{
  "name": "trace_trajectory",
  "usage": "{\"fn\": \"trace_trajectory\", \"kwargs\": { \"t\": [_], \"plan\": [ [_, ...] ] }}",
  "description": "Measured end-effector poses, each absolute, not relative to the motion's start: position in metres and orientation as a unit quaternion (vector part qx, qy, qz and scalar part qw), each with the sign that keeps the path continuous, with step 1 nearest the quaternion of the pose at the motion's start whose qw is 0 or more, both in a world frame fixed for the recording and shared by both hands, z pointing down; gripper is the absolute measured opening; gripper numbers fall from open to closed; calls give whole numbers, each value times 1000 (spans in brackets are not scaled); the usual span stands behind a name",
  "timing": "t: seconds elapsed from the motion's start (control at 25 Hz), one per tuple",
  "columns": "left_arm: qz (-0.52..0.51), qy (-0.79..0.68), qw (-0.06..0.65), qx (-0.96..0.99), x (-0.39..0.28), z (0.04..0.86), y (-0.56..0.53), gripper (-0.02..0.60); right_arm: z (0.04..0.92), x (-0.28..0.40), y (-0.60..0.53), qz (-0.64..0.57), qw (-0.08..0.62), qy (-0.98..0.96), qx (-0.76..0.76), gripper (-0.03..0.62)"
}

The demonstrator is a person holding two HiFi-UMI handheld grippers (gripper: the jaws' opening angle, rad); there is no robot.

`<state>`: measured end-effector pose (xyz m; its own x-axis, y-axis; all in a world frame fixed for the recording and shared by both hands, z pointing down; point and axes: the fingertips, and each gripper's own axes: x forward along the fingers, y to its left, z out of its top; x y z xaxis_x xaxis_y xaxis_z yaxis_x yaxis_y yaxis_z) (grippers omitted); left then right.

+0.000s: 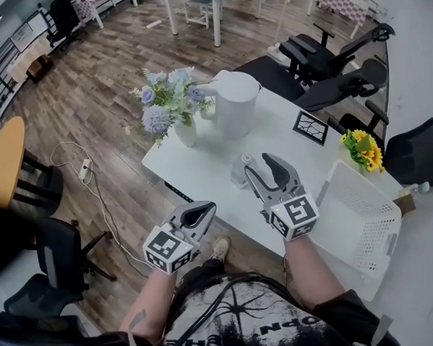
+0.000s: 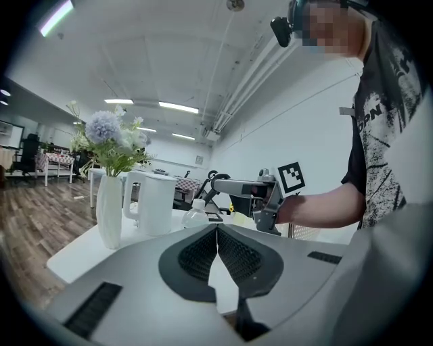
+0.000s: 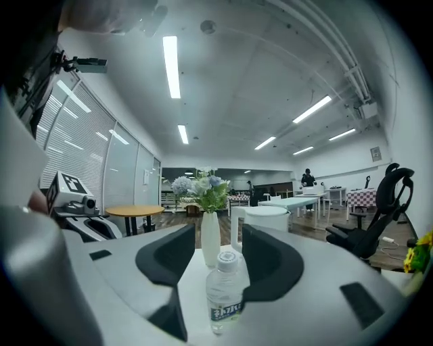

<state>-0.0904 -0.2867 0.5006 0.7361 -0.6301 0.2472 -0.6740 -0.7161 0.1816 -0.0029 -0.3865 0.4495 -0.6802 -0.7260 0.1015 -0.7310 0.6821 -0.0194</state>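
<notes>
A small clear water bottle (image 1: 240, 171) with a white cap stands near the front edge of the white table (image 1: 202, 168). My right gripper (image 1: 258, 164) is open, its jaws either side of the bottle (image 3: 223, 292) without touching it. Beyond the right gripper (image 3: 219, 235) stand a white vase of blue flowers (image 3: 210, 238) and a white kettle (image 3: 262, 221). My left gripper (image 1: 206, 206) is shut on nothing and hangs off the table's near edge. From the left gripper (image 2: 217, 228) I see the vase (image 2: 109, 211), kettle (image 2: 155, 201), bottle (image 2: 196, 213) and the right gripper (image 2: 233, 185).
A white slatted basket (image 1: 359, 219) lies at the table's right end, beside yellow flowers (image 1: 364, 148). A black marker card (image 1: 311, 127) lies behind the kettle (image 1: 236, 104). Office chairs (image 1: 331, 62) stand past the table, and a power strip (image 1: 85, 170) lies on the wood floor.
</notes>
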Motion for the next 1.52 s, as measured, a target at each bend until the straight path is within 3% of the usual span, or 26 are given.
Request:
{"fn": "trace_trajectory", "kwargs": {
  "t": [0.12,0.32,0.4,1.52],
  "plan": [
    [78,-358,120,923,-87,490,-282,11,440,-4,-374,29,36,-922,385,216],
    [69,-372,102,920,-85,474,-272,12,433,-8,-352,34,28,-931,363,64],
    [67,-378,97,918,-88,469,-267,11,432,-13,-342,35,29,-936,348,45],
    [66,-410,74,906,-111,456,-253,11,462,-38,-300,53,68,-954,286,21]
  ]
}}
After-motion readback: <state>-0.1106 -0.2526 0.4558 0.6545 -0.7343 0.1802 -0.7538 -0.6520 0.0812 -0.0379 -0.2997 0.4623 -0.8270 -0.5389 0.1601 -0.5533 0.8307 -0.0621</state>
